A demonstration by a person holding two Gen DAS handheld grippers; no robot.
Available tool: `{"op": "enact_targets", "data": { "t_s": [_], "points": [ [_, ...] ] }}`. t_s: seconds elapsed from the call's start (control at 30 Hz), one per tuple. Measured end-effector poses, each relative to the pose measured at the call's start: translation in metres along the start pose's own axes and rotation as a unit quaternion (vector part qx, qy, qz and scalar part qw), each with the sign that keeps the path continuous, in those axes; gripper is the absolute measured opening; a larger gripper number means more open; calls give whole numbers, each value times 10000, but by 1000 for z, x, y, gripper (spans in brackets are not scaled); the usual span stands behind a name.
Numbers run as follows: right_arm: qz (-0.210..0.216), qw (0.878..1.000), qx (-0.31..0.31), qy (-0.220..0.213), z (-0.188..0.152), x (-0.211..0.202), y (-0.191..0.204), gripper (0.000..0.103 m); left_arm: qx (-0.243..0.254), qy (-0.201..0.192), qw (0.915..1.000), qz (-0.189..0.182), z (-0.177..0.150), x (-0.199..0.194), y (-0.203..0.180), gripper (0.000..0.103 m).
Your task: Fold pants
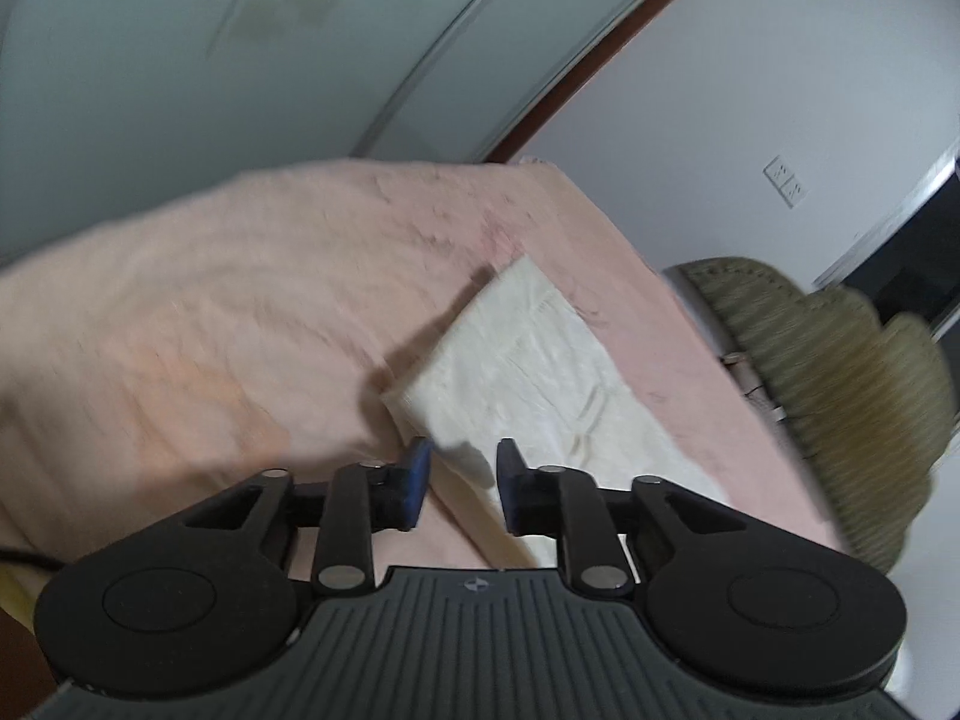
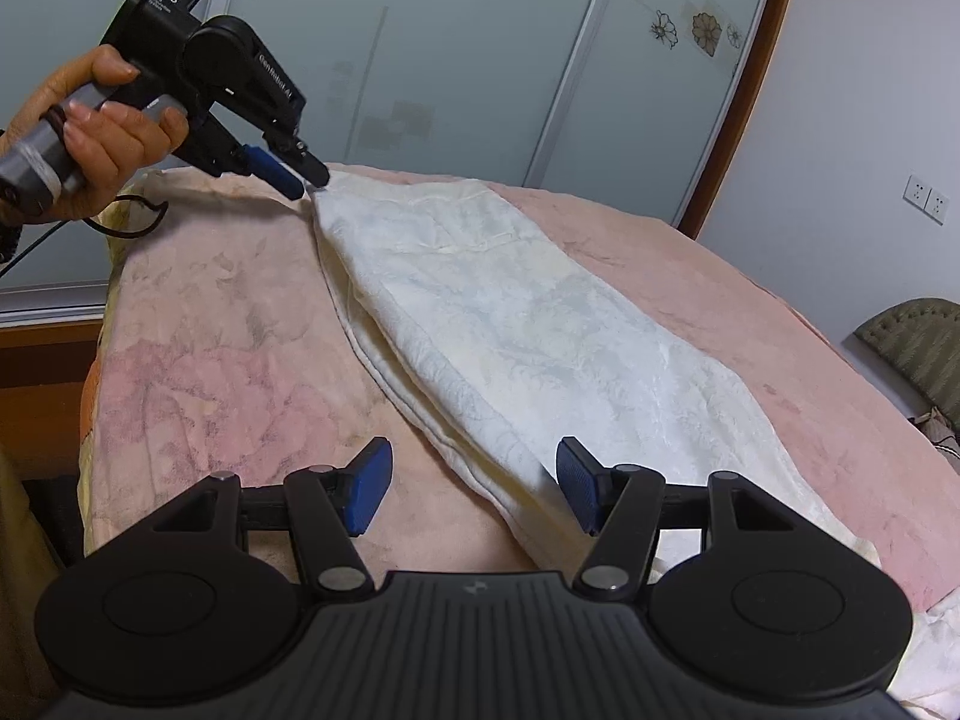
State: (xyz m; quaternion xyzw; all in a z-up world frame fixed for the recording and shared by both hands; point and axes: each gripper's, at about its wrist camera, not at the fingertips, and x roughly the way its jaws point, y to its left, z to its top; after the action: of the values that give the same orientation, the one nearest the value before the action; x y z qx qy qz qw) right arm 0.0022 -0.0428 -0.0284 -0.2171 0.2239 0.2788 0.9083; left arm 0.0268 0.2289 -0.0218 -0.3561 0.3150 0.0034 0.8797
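White pants (image 2: pixel 510 330) lie stretched out on a pink blanket (image 2: pixel 210 324), folded lengthwise. In the right wrist view my left gripper (image 2: pixel 306 177) is at the far end of the pants, its fingers at the cloth's tip. In the blurred left wrist view the left gripper (image 1: pixel 461 483) has a gap between its blue pads, with a pants corner (image 1: pixel 462 456) lying between them. My right gripper (image 2: pixel 474 489) is open, its jaws wide apart over the near edge of the pants, holding nothing.
The blanket covers a bed. Sliding wardrobe doors (image 2: pixel 456 48) with flower prints stand behind it. A woven olive chair (image 1: pixel 840 372) stands by the bed's side, near a white wall with sockets (image 2: pixel 927 198). A black cable (image 2: pixel 129 222) trails from the left gripper.
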Motion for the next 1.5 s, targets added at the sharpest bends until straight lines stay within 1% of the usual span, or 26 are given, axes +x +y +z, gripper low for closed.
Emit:
{"op": "enact_targets", "data": {
  "t_s": [0.07,0.13,0.17,0.3,0.37,0.43,0.47,0.57,0.6,0.67,0.73,0.83,0.9,0.93,0.97,1.03,1.1,1.17,1.2,1.23,1.3,1.33,1.4,1.43,1.47,1.5],
  "points": [
    [12,10000,22,0,-1,1,0,60,-54,-8,10000,-1,2,4,-2,28],
    [32,10000,40,11,-2,1,0,60,-7,-53,9999,126,1,9,-7,28],
    [41,10000,44,17,-3,2,0,63,23,-86,9998,189,1,11,-9,7],
    [74,9999,81,26,-2,5,-1,63,423,-379,9982,184,2,9,-22,5],
    [69,9998,175,-58,0,3,-4,63,806,-717,9941,81,4,0,-37,5],
    [116,9993,320,-133,1,1,-8,63,1271,-954,9872,141,2,-6,-52,5],
    [187,9989,429,-103,1,2,-11,64,1370,-907,9861,245,1,-3,-53,5],
    [607,9947,769,301,-7,11,-17,65,1435,-428,9856,780,-9,20,-39,6],
    [578,9949,769,294,-9,10,-15,65,1432,-311,9851,905,-14,27,-33,6],
    [550,9954,720,294,-8,6,-14,66,1557,-341,9825,964,-22,28,-27,9],
    [544,9951,794,242,-5,1,-18,67,1819,-393,9763,1103,-25,27,-36,10],
    [393,9916,1234,56,-5,-4,-34,80,1912,-377,9723,1287,-22,23,-47,14],
    [386,9859,1602,288,-15,1,-45,81,1887,-503,9715,1346,-23,15,-49,24],
    [512,9824,1726,503,-21,4,-50,81,1885,-616,9704,1378,-23,9,-50,25],
    [588,9815,1750,507,-25,1,-52,81,1916,-757,9684,1405,-26,3,-54,25],
    [633,9811,1811,251,-29,-18,-55,81,2160,-998,9606,1437,-28,-6,-69,24],
    [563,9762,2093,-37,-35,-42,-69,81,2397,-1149,9554,1289,-33,-13,-87,24],
    [106,9705,2405,-146,-46,-63,-92,81,2618,-1290,9500,1110,-39,-19,-106,27],
    [-224,9665,2552,-135,-55,-72,-106,82,2723,-1320,9476,1021,-43,-19,-115,29],
    [-581,9587,2783,-64,-67,-81,-123,83,2804,-1305,9465,919,-47,-19,-123,29],
    [-1082,9340,3403,65,-97,-97,-159,85,2964,-1141,9460,653,-55,-12,-140,30],
    [-1280,9169,3779,122,-115,-105,-177,85,3053,-976,9458,521,-59,-5,-148,31],
    [-1648,8725,4584,378,-157,-122,-208,85,3248,-562,9438,237,-70,11,-166,32],
    [-1678,8579,4839,407,-177,-130,-217,85,3363,-359,9410,73,-78,19,-175,33],
    [-1445,8587,4916,12,-191,-141,-219,85,3487,-163,9371,-78,-87,29,-184,35],
    [-1354,8486,5109,-231,-202,-150,-219,85,3608,8,9324,-207,-97,37,-193,38]
  ]
}}
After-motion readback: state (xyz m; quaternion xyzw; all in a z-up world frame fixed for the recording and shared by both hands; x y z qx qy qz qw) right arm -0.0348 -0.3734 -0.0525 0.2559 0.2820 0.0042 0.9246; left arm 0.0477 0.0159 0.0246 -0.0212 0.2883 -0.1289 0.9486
